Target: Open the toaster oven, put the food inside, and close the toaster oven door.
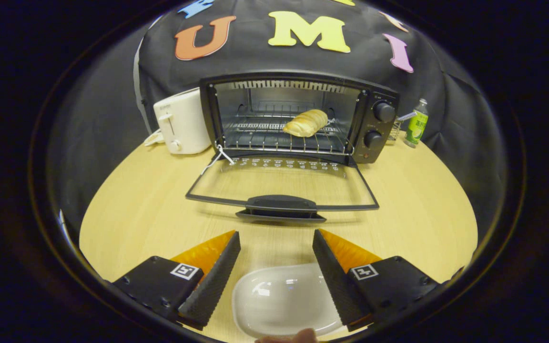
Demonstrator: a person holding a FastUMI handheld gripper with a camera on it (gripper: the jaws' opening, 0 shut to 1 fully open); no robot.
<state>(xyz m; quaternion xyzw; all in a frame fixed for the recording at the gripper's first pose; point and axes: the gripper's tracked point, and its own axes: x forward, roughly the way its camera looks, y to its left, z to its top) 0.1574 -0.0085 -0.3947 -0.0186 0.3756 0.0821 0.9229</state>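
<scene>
Bread (306, 123) on rack in toaster oven (298, 116), door (281, 188) down; my gripper (277, 243) spread wide, empty, above white dish (281, 300).

Gripper view low over table (160, 209), facing toaster oven (298, 116)

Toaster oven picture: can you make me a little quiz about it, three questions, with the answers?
1. True or false: the toaster oven door is shut.
2. Where is the bread? A) on the white dish B) on the rack inside the oven C) in the gripper
3. Fill in: the gripper's fingers are ____, holding nothing.

Key: 1 false, the door lies open and flat. 2 B. 3 open, with the empty dish below them.
</scene>
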